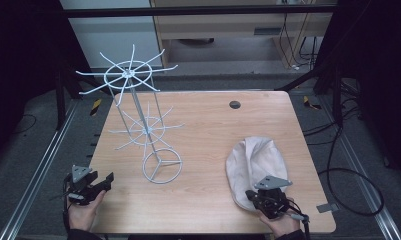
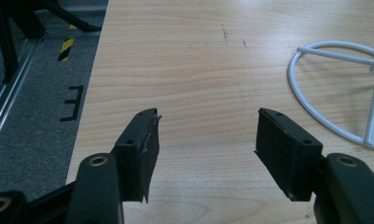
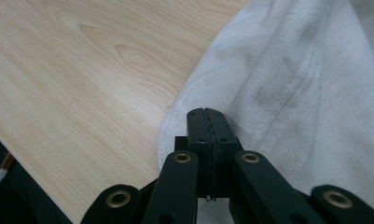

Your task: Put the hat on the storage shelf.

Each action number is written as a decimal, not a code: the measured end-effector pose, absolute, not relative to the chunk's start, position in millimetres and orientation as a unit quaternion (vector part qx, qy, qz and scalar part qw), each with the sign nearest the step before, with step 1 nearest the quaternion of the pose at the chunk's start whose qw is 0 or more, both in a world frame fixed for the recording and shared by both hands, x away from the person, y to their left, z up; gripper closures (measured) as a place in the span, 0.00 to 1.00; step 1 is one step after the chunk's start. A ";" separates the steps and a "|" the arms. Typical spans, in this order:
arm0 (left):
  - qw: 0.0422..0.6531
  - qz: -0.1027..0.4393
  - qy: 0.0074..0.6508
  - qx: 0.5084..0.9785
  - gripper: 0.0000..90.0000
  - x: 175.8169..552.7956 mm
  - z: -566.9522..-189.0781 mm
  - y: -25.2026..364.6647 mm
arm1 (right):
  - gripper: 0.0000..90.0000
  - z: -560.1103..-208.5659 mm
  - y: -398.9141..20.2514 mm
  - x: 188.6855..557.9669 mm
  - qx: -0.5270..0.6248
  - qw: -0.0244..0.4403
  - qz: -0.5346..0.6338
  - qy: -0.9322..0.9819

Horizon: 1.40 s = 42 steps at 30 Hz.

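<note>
white cap (image 1: 253, 165), wire rack (image 1: 147, 130), wooden table (image 1: 213, 125)

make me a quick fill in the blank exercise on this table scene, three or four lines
1. The left gripper hovers over bare wood with its jaws ____.
2. The right gripper has its jaws pressed ____, above the edge of the white cloth.
3. The wire rack standing on the table is ____ in colour.
4. Seen from the high view, the cloth lies to the ____ of the rack.

Missing words: open; together; white; right

Both grippers (image 1: 106, 181) (image 1: 251, 194) are black, with brass-ringed screw holes, ribbed jaws and grey three-cornered top plates
</note>
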<state>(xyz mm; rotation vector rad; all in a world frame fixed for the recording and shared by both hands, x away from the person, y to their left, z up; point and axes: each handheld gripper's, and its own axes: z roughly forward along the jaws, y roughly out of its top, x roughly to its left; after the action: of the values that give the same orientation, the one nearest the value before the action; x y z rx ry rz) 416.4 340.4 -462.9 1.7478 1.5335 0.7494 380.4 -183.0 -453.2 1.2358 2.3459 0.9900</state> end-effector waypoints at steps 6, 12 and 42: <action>0.341 0.287 0.589 0.674 0.44 416.9 -463.4 340.4 | 1.00 -452.8 -204.8 379.4 0.453 0.170 0.343 0.805; 0.340 0.286 0.590 0.674 0.44 417.6 -463.9 340.5 | 1.00 -453.5 -221.4 380.7 0.469 0.182 0.342 0.794; 0.339 0.277 0.585 0.683 0.43 421.1 -466.3 336.5 | 0.81 -427.6 -238.7 381.5 0.484 0.224 0.361 0.765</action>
<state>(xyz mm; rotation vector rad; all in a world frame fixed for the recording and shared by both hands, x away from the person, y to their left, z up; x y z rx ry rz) 421.1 336.5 -466.3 1.7775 1.5230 0.7206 381.5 -238.7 -427.6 1.3360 2.1117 0.9962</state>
